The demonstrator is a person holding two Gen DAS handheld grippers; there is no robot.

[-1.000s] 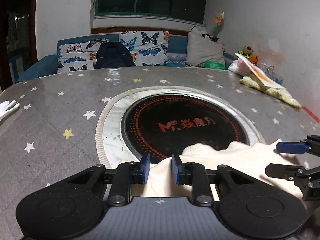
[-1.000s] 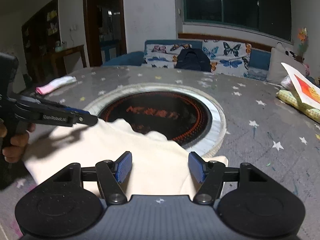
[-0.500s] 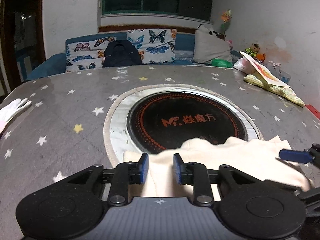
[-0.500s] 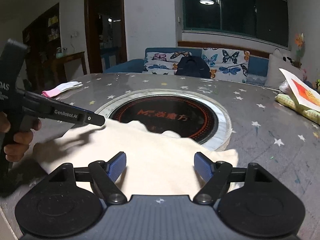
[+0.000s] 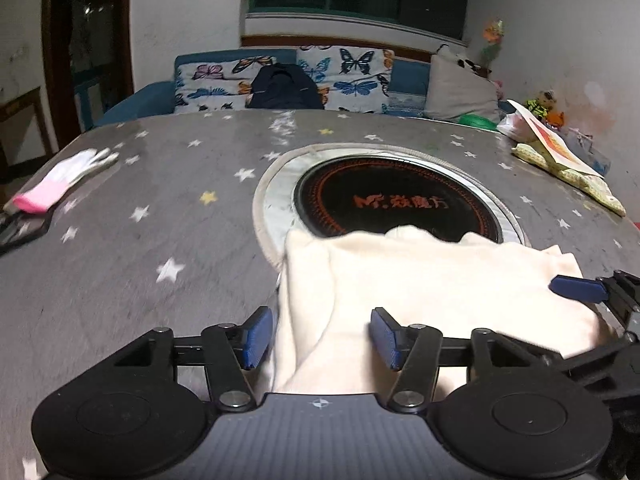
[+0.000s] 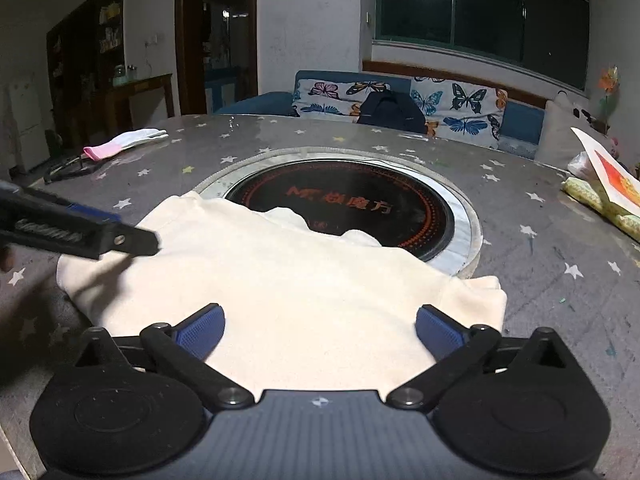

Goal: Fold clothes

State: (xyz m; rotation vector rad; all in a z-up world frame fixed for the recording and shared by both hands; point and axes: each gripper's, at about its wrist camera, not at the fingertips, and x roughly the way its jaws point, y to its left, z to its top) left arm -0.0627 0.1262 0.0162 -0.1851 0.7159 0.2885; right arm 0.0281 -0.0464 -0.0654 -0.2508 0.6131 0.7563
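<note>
A cream garment (image 5: pixel 420 280) lies folded on the grey star-patterned table (image 5: pixel 140 240), its far edge overlapping the round black cooktop (image 5: pixel 396 200). My left gripper (image 5: pixel 320 338) is open, its blue pads either side of the garment's left near edge. The garment also shows in the right wrist view (image 6: pixel 288 280). My right gripper (image 6: pixel 320 330) is open wide above the garment's near edge. The left gripper's fingers (image 6: pixel 100 236) show at the left of the right wrist view, over the garment's left corner.
A white and pink glove (image 5: pixel 60 180) lies at the table's left. A yellow-patterned cloth with a paper (image 5: pixel 560 160) lies at the far right. A butterfly-print sofa (image 5: pixel 320 76) with a dark bag stands behind the table.
My left gripper has opened and let go of the garment's fold. The garment has settled flat. My right gripper has opened a little wider.
</note>
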